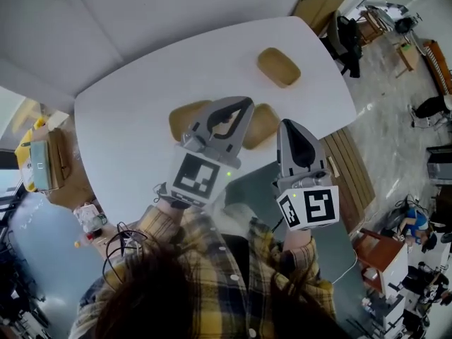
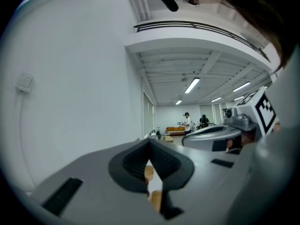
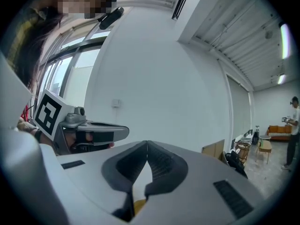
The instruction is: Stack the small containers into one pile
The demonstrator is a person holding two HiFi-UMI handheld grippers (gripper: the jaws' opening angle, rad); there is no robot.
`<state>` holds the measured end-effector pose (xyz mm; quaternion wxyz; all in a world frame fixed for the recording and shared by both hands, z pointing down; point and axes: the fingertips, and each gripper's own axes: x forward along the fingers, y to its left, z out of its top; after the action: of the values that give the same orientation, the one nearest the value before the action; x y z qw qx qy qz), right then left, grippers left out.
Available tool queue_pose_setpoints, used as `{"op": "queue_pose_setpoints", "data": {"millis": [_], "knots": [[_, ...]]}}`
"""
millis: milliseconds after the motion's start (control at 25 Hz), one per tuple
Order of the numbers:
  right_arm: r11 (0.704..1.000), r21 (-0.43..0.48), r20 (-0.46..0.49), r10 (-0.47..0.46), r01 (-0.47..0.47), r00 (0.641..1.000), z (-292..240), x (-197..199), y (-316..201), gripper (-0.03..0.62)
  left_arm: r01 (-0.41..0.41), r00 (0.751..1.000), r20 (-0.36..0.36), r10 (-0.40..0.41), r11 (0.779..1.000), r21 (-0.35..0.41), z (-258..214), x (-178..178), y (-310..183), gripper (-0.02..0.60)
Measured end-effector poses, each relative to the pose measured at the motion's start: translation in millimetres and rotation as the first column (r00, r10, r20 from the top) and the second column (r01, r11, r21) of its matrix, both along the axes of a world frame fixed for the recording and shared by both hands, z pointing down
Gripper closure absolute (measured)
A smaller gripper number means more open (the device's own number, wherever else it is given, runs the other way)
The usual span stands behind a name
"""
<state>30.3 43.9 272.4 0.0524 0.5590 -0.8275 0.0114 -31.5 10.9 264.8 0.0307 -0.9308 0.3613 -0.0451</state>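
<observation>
Stacking not begun, judging by the layout: no pile visible on the white table (image 1: pixel 127 140). One small tan container (image 1: pixel 278 66) sits alone twd the far edge, well apart from the rest. Two more tan containers, left one (image 1: pixel 185 119) & right one (image 1: pixel 265 124), lie near the person, partly hidden by the left gripper (image 1: pixel 244 103), so whether they touch can't be told. Left gripper: jaws together, nothing btwn them. Right gripper (image 1: pixel 293 124): same, closed & empty, at the table's near edge. All pick-ups & placing left to do.
</observation>
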Motion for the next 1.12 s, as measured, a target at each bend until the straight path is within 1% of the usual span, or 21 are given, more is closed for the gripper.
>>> {"op": "queue_pose_setpoints", "data": {"millis": [120,360,520,640,760,880,1000,1120], "knots": [[1.0,-0.009,0.001,-0.015,0.015,1.0,2,-3,-10,0.58,0.023,1.0,0.007,-0.023,1.0,-0.016,4,-7,-8,0.565],[0.998,-0.025,0.012,-0.054,0.055,0.998,13,15,-44,0.58,0.068,0.997,0.027,-0.067,0.997,-0.032,16,5,-34,0.565],[0.992,-0.023,0.013,-0.123,0.123,0.992,15,20,-74,0.579,0.135,0.99,0.03,-0.134,0.99,-0.034,19,8,-59,0.565],[0.984,-0.019,0.018,-0.178,0.178,0.984,12,27,-101,0.579,0.2,0.98,0.021,-0.199,0.979,-0.049,18,14,-81,0.565],[0.968,-0.024,0.021,-0.251,0.251,0.968,11,34,-134,0.579,0.291,0.957,0.008,-0.291,0.954,-0.074,16,18,-107,0.565],[0.944,-0.033,0.013,-0.328,0.328,0.945,12,42,-165,0.579,0.356,0.935,0.026,-0.355,0.932,-0.064,16,26,-132,0.565],[0.914,-0.041,0.004,-0.403,0.403,0.915,13,50,-190,0.579,0.442,0.897,0.013,-0.442,0.893,-0.082,14,32,-150,0.565],[0.872,-0.049,0.006,-0.487,0.487,0.873,13,52,-213,0.58,0.526,0.85,0.019,-0.527,0.846,-0.086,14,34,-164,0.565]]}}
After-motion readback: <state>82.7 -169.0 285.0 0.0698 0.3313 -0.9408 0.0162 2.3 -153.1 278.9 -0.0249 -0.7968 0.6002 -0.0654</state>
